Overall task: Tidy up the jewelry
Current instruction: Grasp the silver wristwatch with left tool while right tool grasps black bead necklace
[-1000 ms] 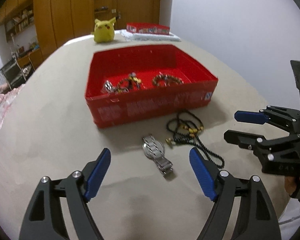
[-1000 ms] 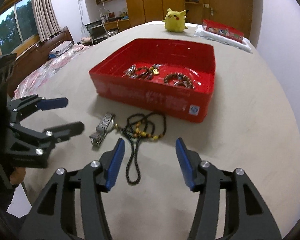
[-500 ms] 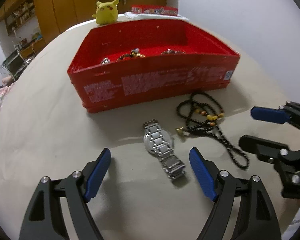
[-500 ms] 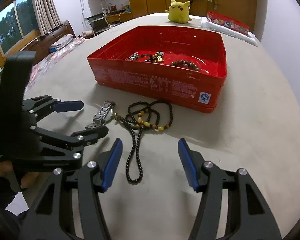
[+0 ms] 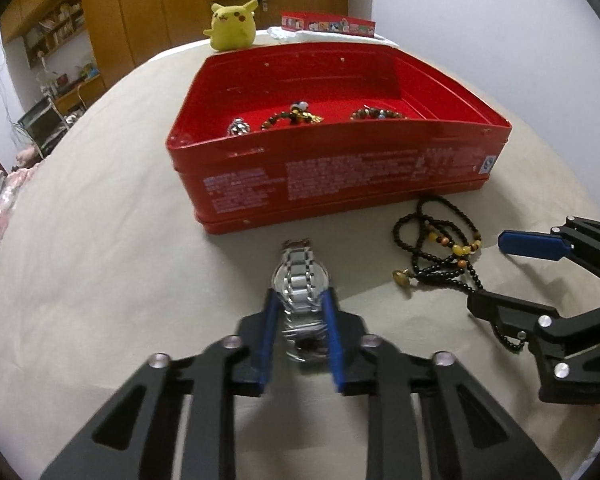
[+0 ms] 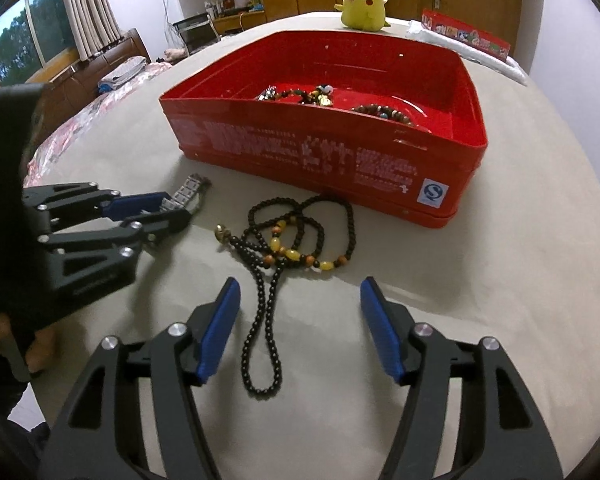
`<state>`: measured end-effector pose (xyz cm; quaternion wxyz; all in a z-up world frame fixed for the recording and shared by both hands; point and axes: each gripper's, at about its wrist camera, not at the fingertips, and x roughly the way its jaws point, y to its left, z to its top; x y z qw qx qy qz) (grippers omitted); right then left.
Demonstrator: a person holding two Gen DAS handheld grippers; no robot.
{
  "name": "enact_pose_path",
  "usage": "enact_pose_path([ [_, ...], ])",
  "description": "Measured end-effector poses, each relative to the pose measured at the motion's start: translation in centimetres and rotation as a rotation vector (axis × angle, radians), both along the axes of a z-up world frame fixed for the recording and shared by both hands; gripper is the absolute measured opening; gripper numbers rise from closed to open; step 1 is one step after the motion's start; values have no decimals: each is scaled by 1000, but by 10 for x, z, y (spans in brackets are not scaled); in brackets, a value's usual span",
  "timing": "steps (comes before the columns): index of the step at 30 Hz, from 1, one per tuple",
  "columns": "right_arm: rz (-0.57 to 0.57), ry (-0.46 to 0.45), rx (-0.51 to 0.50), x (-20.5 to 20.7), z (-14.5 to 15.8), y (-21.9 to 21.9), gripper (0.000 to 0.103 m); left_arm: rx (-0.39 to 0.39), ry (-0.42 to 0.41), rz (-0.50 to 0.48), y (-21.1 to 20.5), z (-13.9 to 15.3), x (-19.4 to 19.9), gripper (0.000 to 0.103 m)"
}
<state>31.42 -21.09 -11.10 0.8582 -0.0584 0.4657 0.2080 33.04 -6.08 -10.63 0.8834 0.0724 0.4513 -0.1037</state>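
A silver metal watch [image 5: 301, 280] lies on the beige table just in front of a red box [image 5: 340, 184]. My left gripper [image 5: 300, 300] is shut on the watch's band, low at the table. In the right wrist view the left gripper [image 6: 168, 210] and the watch [image 6: 190, 192] sit at the left. A black bead necklace [image 6: 288, 248] with amber beads lies in front of the box [image 6: 320, 152]; it also shows in the left wrist view [image 5: 440, 256]. My right gripper [image 6: 300, 304] is open, its jaws on either side of the necklace's long loop. Several bracelets [image 5: 296, 118] lie in the box.
A yellow plush toy [image 5: 232, 26] and a flat red printed box [image 5: 328, 26] on white cloth stand at the table's far edge. A bed [image 6: 100, 80], curtains and wooden wardrobes lie beyond the table to the left.
My left gripper has moved forward and down and closed its jaws on the watch. My right gripper has come closer over the necklace and stays open.
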Motion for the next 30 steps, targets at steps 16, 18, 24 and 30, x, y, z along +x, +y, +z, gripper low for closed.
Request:
enact_pose_path([
  [16,43,-33,-75,17,-9,24,76,-40,11,-7,11,2,0,17],
  [18,48,-34,-74,18,-9,25,70,-45,12,-8,11,2,1,17],
  [24,78,-42,-75,16,-5,27,32,-51,11,-7,10,3,2,16],
  [30,90,-33,-61,9,0,26,6,-59,0,-8,12,10,-4,16],
])
